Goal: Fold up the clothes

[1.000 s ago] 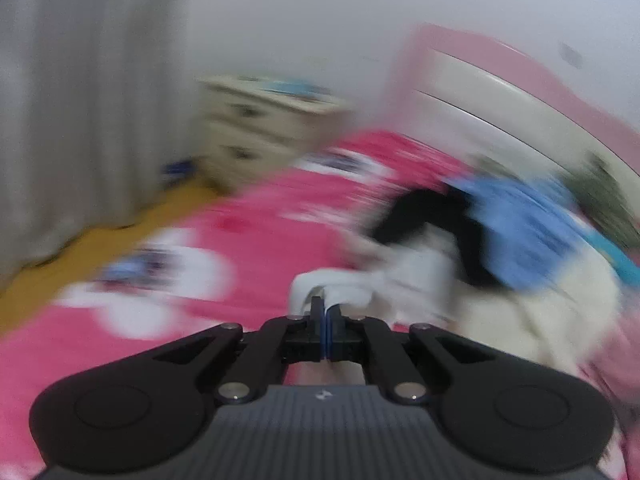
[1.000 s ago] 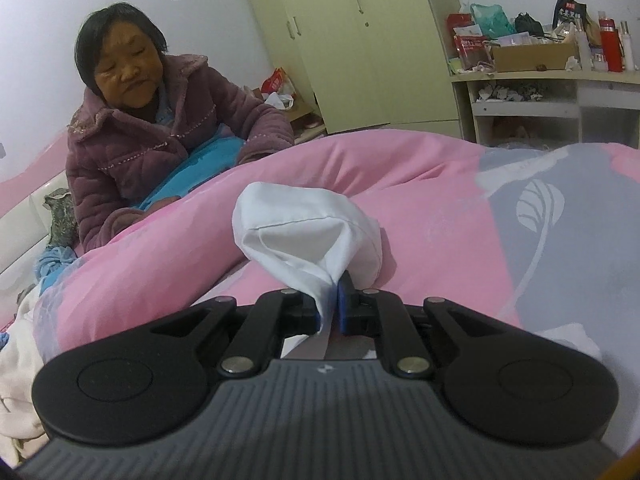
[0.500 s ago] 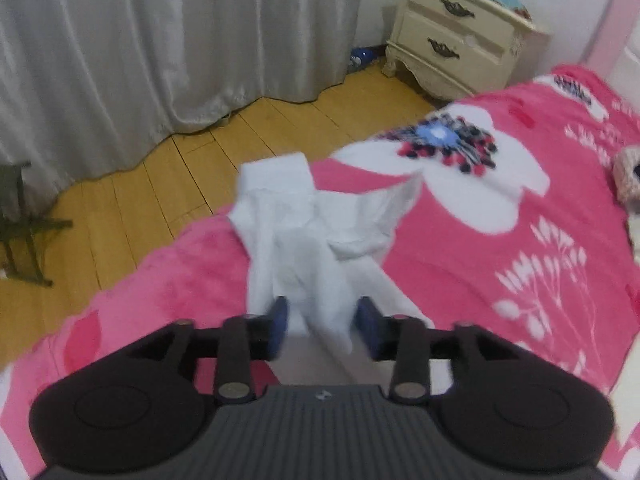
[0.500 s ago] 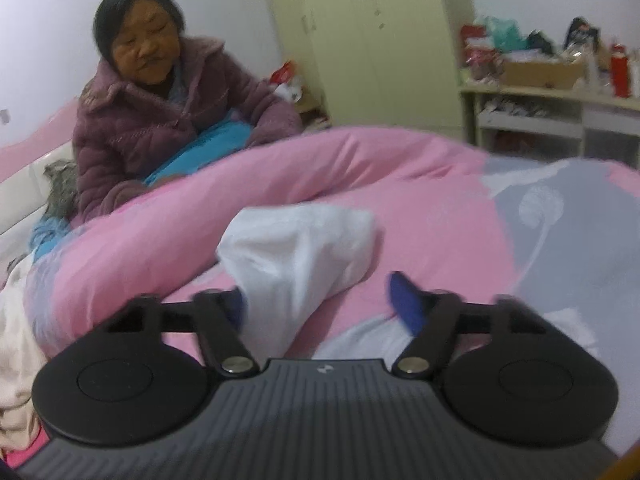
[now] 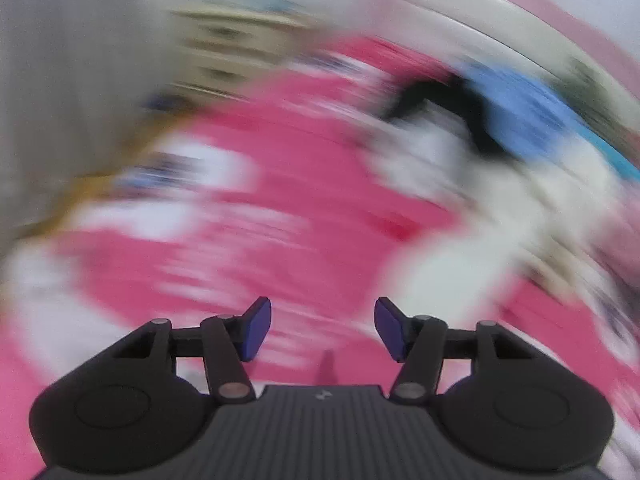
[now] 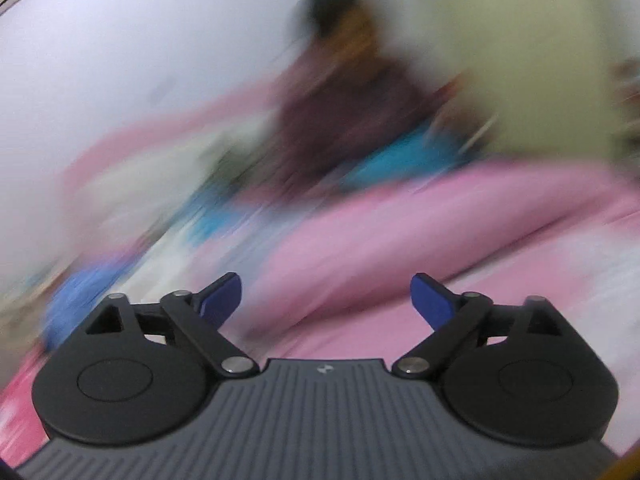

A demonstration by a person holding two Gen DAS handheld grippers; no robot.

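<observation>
- Both views are heavily smeared by motion blur, so only broad shapes and colours can be made out.
- The left gripper is seen with its blue pads spread wide apart, and nothing is held between them.
- Beneath and beyond the left gripper, a bright pink blanket with blurred white patches is spread across most of the left wrist view.
- A heap of clothes is seen at the upper right of that view, well apart from the gripper; black, blue and cream-white fabric can be told by colour only, and single garments cannot be separated.
- A pink and cream headboard is seen curving behind the heap, and a pale nightstand is faintly made out at the upper left.
- The right gripper is likewise seen fully spread, its blue pads far apart with no cloth between them.
- A pale pink quilt is seen bulging ahead of the right gripper.
- A seated person in a dark purple jacket is made out behind the quilt; no detail can be told.
- A blue cloth is seen low at the left of the right wrist view, beside the left finger.
- A yellow-green wardrobe is seen at the upper right.
</observation>
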